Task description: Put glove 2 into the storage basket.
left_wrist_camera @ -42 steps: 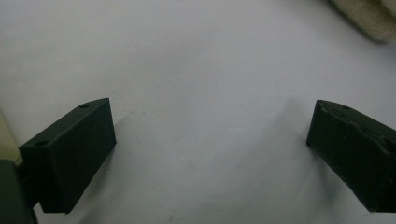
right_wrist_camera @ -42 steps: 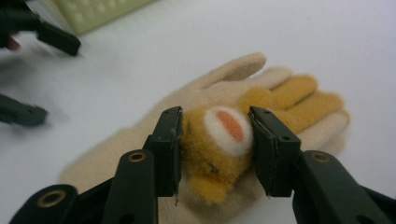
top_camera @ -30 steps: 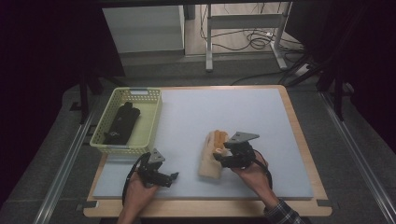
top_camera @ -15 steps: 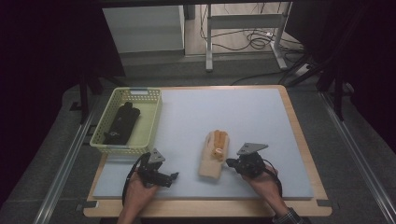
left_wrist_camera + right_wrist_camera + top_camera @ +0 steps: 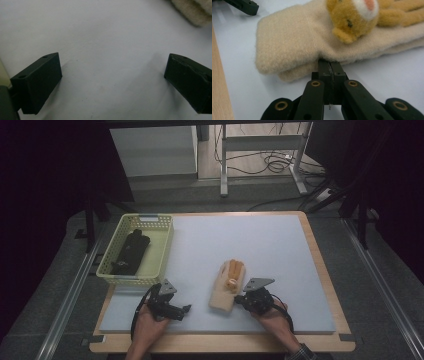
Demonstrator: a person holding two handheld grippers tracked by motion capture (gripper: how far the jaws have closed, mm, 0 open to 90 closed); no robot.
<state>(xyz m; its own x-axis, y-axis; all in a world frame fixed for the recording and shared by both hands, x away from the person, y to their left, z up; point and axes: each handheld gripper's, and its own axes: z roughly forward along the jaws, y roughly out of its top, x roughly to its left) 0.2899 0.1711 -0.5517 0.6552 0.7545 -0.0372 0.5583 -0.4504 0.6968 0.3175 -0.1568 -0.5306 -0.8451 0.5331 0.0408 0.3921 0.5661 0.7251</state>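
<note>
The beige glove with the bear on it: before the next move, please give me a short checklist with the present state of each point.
1. Right gripper jaws closed: ok.
2. Jaws hold the beige glove edge: cannot tell; the tips touch it.
3. Left gripper open, nothing between its jaws: ok.
4. Left gripper apart from the glove: ok.
5. Basket has free room beside the black object: ok.

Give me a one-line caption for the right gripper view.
Right gripper, jaws closed together, its tips at the edge of a beige fleece glove with a plush bear face, lying on the pale mat.
</note>
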